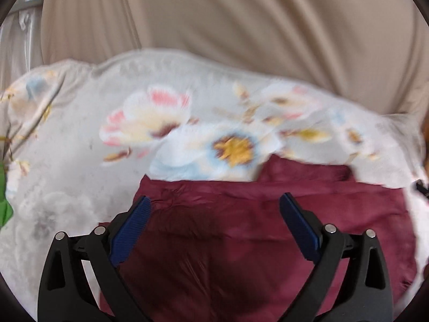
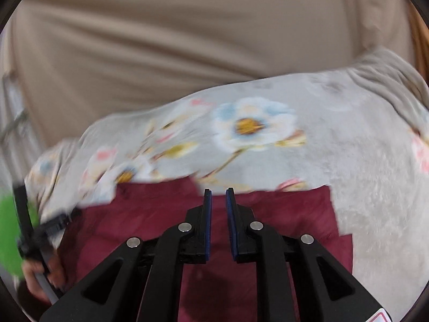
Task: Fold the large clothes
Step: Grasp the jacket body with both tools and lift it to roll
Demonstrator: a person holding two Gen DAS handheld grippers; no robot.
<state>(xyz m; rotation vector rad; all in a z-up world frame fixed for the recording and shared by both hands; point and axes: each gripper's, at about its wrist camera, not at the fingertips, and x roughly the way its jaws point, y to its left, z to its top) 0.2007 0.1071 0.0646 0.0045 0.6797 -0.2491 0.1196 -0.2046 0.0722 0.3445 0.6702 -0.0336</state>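
**Both grippers over maroon garment on flowered bedspread**

Left gripper low over the cloth, jaws spread wide, blue pads angled outward, nothing between them. Right gripper likewise low and pointing forward, jaws drawn narrow with a slim gap showing, nothing pinched (tips just at the garment's far edge in its own view).

In the right wrist view, at the lower left: a bare hand gripping a dark handle, with a green blur beside it; apparently the other gripper's grip, too blurred to say more. Green patch also at the left rim of the left wrist view.

Directly beneath both grippers: maroon garment, lying flat on the bedspread, lightly wrinkled, with layered edges along the far side and a stepped corner at the right. Darker shadow under the left gripper.

Beyond the garment: pale grey bedspread printed with white, pink and blue flowers with yellow centres, motion-blurred.

Farthest: beige curtain hanging in long folds behind the bed.
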